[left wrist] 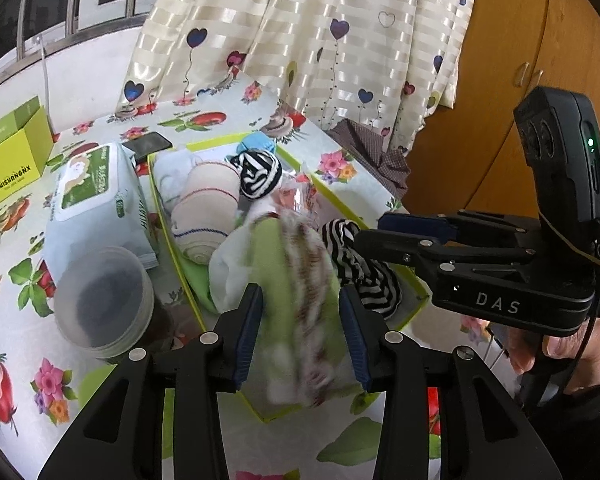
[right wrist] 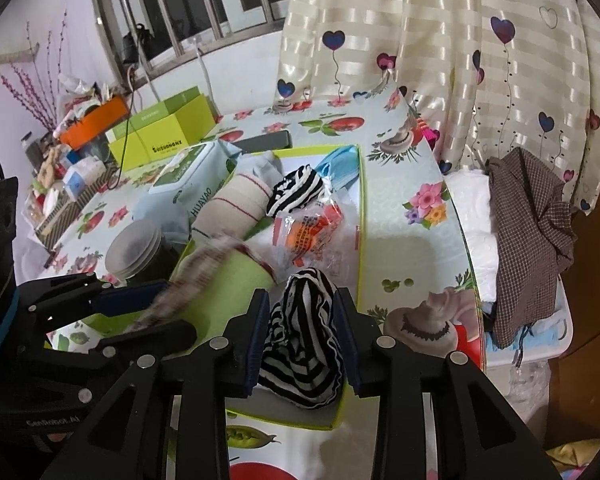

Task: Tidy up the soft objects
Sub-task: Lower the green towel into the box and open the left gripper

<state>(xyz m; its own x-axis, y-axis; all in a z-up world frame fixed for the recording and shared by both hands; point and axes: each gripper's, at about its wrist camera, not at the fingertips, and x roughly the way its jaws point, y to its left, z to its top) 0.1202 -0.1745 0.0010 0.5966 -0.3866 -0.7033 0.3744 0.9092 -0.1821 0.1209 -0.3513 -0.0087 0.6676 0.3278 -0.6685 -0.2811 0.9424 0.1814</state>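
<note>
A shallow green-rimmed box (left wrist: 168, 236) on the flowered table holds soft things: a beige rolled sock (left wrist: 208, 208), a black-and-white striped ball (left wrist: 260, 174) and a blue cloth (left wrist: 256, 144). My left gripper (left wrist: 300, 320) is shut on a green and white sock (left wrist: 300, 304) with a red-speckled band, held over the box. My right gripper (right wrist: 302, 328) is shut on a black-and-white striped sock (right wrist: 304, 340) at the box's near right corner; it also shows in the left wrist view (left wrist: 364, 236). The left gripper shows in the right wrist view (right wrist: 140, 312).
A pack of wet wipes (left wrist: 96, 196), a round lidded jar (left wrist: 104, 300) and a green carton (left wrist: 12, 152) stand left of the box. A crinkly orange packet (right wrist: 308, 232) lies in the box. A curtain (left wrist: 320, 40) hangs behind. A brown checked cloth (right wrist: 528, 232) lies right of the table.
</note>
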